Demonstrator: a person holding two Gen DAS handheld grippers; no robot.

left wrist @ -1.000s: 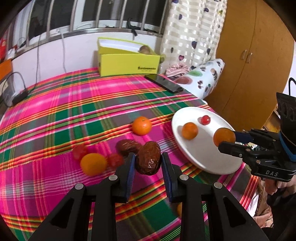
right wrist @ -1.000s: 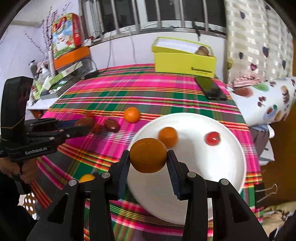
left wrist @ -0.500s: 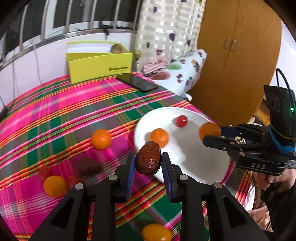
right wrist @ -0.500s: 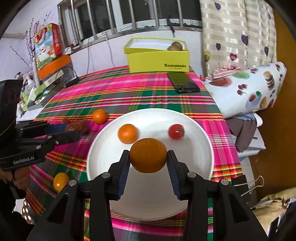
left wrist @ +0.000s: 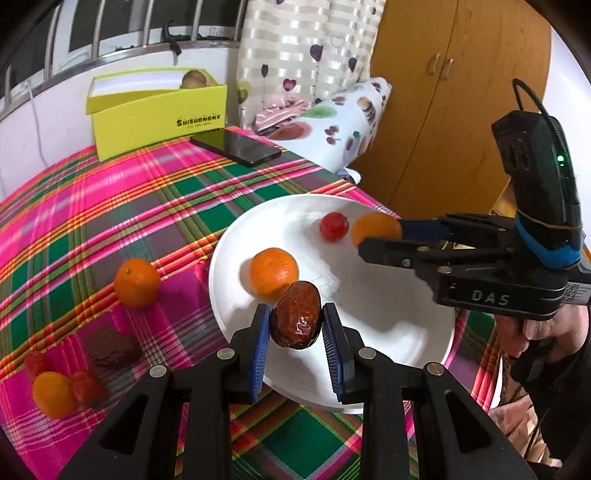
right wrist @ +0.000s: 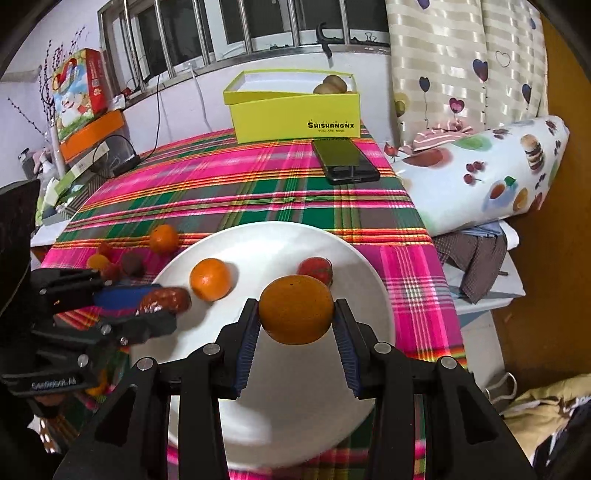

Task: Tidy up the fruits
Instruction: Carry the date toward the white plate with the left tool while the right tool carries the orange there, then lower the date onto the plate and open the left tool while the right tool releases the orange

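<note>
Covering the table is a plaid cloth in pink, green and brown. A white plate sits at its near right part, carrying one orange and a red tomato. The left gripper is clamped on a brown date, held above the plate's near-left rim. The right gripper is clamped on a second orange, the held orange, above the plate beside the tomato. Off the plate to the left, on the cloth, lie a loose orange, another date, two red fruits and a small yellow-orange fruit. At the far edge stands an open yellow box with brown fruit inside; a black phone lies just in front of it. Behind runs a barred window over a white wall, with a patterned curtain to the right. A printed pillow lies beside the table's right edge, and a wooden wardrobe stands behind it. Cables and boxes clutter a shelf at far left.
</note>
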